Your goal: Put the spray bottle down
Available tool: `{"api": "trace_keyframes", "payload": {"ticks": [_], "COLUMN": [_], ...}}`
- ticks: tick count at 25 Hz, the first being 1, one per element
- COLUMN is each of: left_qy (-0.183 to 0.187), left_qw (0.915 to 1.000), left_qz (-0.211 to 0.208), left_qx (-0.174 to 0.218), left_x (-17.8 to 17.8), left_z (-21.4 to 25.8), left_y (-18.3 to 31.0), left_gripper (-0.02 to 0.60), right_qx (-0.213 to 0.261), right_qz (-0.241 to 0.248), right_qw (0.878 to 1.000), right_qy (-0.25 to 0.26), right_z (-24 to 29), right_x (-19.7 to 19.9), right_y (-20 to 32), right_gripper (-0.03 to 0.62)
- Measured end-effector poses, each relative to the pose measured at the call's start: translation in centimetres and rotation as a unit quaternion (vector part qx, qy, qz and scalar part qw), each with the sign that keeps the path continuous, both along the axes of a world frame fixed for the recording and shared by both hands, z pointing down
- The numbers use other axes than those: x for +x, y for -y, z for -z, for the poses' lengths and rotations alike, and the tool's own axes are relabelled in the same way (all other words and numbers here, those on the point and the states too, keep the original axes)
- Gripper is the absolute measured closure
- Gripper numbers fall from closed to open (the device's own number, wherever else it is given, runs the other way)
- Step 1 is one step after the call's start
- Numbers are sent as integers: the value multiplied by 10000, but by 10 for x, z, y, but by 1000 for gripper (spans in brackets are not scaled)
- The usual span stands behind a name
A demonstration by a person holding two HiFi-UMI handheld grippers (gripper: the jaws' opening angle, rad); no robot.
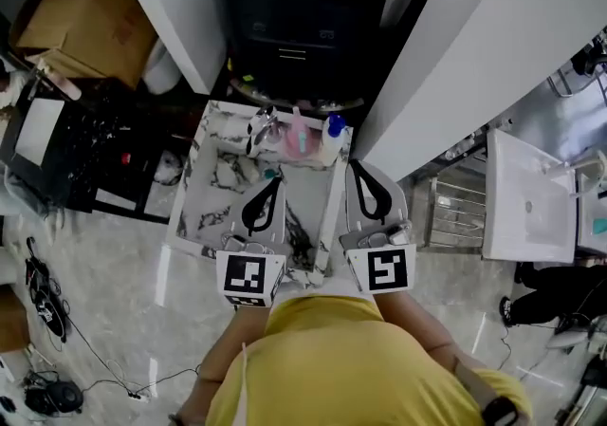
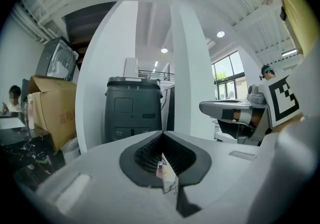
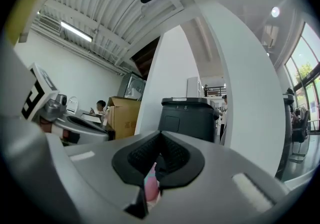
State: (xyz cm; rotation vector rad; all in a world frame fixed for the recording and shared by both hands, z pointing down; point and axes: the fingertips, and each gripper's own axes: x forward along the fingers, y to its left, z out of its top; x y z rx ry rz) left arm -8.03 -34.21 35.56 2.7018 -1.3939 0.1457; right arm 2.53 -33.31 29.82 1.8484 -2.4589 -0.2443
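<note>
Between the tips of our left gripper (image 2: 162,133) there is nothing. Its white jaws with black ribbed pads are pressed fully together, and only a scrap of label shows through the slot behind them, lower down and not gripped. Our right gripper (image 3: 160,133) is the same, closed tip to tip and empty, with a sliver of pink showing below its slot.

Ahead of both pairs of jaws and below them, on the white-rimmed marble-patterned tabletop (image 1: 216,189), stands the pink translucent plastic bottle (image 1: 300,138) with a thin nozzle top. We take it for the spray bottle, though it is too small to be sure. It stands upright and free, its long axis vertical and crosswise to our level jaws. It lies ahead-right of the left tips and ahead-left of the right ones, and the left tips look slightly nearer.

We count two grippers and one pink bottle. To its right is one white bottle with a blue cap (image 1: 332,135), and to its left one white-and-dark object (image 1: 258,128) we cannot name.
</note>
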Motion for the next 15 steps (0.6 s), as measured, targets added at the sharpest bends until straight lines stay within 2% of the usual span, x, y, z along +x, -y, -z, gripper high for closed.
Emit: {"api": "trace_keyframes", "payload": {"ticks": [7,12,15], "left_qy": [-122,-94,-84], "left_qw": [9999,9998,9996], "left_qz": [36,161,239], "left_qx": [3,64,84], "left_x": [10,9,11], "left_z": [14,19,20], "left_y": [-26,-28,-27], "left_gripper": [583,583,583], "right_qx": [-215,-263,-212], "right_qz": [308,411,450], "right_qw": [9993,9987,9988], "right_qy": [-8,114,3], "right_z": [-9,-10,-11], "right_x": [3,10,18], "right_y": [-38,-35,-34], "right_gripper": [594,594,594]}}
